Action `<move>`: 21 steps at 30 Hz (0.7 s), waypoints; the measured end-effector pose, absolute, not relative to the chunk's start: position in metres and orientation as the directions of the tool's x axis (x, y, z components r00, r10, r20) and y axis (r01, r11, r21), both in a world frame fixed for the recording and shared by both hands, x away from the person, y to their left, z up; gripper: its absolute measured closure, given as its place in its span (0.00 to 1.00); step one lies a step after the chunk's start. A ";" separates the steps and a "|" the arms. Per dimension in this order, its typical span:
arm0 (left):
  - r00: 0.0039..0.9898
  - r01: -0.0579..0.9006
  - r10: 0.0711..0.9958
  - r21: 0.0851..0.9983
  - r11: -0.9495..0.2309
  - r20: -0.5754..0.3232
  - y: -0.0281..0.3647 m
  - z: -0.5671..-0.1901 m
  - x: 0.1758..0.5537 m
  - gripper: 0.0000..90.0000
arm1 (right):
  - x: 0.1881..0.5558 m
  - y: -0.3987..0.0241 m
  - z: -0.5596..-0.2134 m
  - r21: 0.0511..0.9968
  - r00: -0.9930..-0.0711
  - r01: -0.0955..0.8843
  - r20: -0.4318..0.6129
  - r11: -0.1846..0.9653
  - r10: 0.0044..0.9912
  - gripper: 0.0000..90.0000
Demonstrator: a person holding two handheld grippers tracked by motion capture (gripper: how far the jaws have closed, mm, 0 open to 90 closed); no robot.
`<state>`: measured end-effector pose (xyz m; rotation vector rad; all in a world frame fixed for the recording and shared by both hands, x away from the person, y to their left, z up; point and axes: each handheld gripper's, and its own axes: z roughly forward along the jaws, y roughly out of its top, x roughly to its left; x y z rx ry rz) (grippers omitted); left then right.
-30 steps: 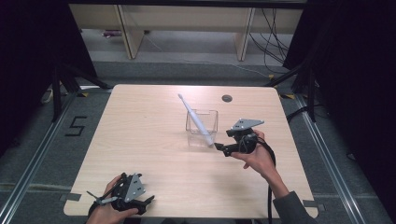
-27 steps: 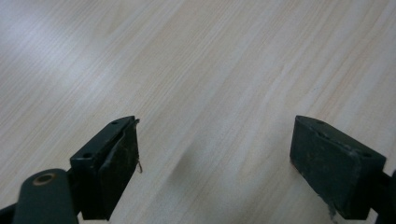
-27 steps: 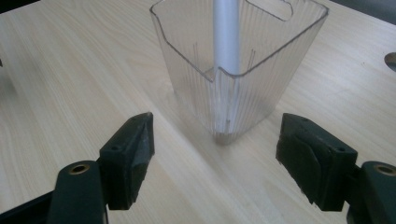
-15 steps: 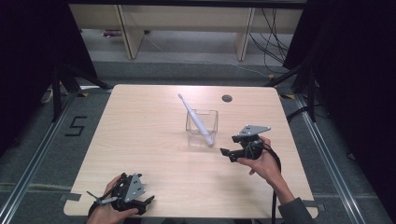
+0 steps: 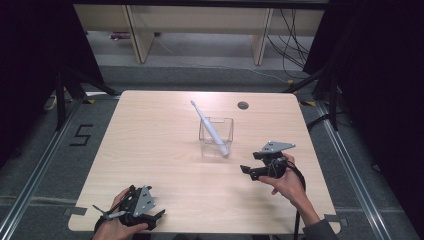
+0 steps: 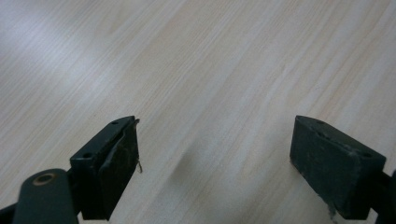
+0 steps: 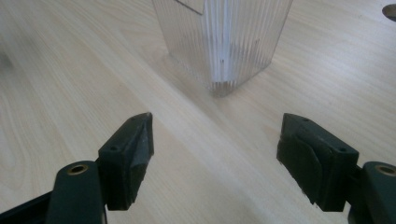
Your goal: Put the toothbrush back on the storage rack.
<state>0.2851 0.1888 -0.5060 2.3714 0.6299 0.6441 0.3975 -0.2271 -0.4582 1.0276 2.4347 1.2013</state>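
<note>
A clear ribbed square container [image 5: 216,136] [image 7: 224,42] stands near the middle of the wooden table [image 5: 150,150]. A white toothbrush [image 5: 209,127] leans inside it, its head sticking up and to the left. My right gripper [image 5: 245,170] [image 7: 215,154] hovers just right of and in front of the container, open, with nothing between its jaws. My left gripper [image 5: 100,212] [image 6: 215,158] rests at the table's front left corner, held by a hand, open over bare wood.
A dark round grommet hole [image 5: 243,105] sits near the table's back right. Shelving legs [image 5: 137,35] and cables [image 5: 295,35] lie on the floor behind the table. A taped number 5 [image 5: 80,135] marks the floor at left.
My right gripper has drawn back from the container, toward the front right of the table. The toothbrush stays leaning in the container. The left gripper has not moved.
</note>
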 end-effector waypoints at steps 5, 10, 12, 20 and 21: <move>0.767 0.279 0.570 0.649 -0.708 0.293 0.189 -0.507 0.285 0.17 | 0.390 -0.230 -0.462 0.761 -0.714 0.500 0.094 0.413 0.694 0.31; 0.766 0.279 0.572 0.650 -0.707 0.294 0.189 -0.506 0.285 0.17 | 0.387 -0.235 -0.466 0.766 -0.722 0.486 0.081 0.421 0.687 0.30; 0.769 0.273 0.570 0.659 -0.701 0.288 0.189 -0.507 0.285 0.17 | 0.384 -0.237 -0.467 0.766 -0.717 0.483 0.069 0.423 0.693 0.30; 0.763 0.278 0.572 0.647 -0.710 0.300 0.189 -0.507 0.285 0.17 | 0.372 -0.243 -0.474 0.753 -0.697 0.522 0.107 0.400 0.709 0.29; 0.763 0.278 0.572 0.646 -0.710 0.300 0.189 -0.507 0.285 0.17 | 0.373 -0.245 -0.475 0.758 -0.706 0.499 0.075 0.420 0.704 0.29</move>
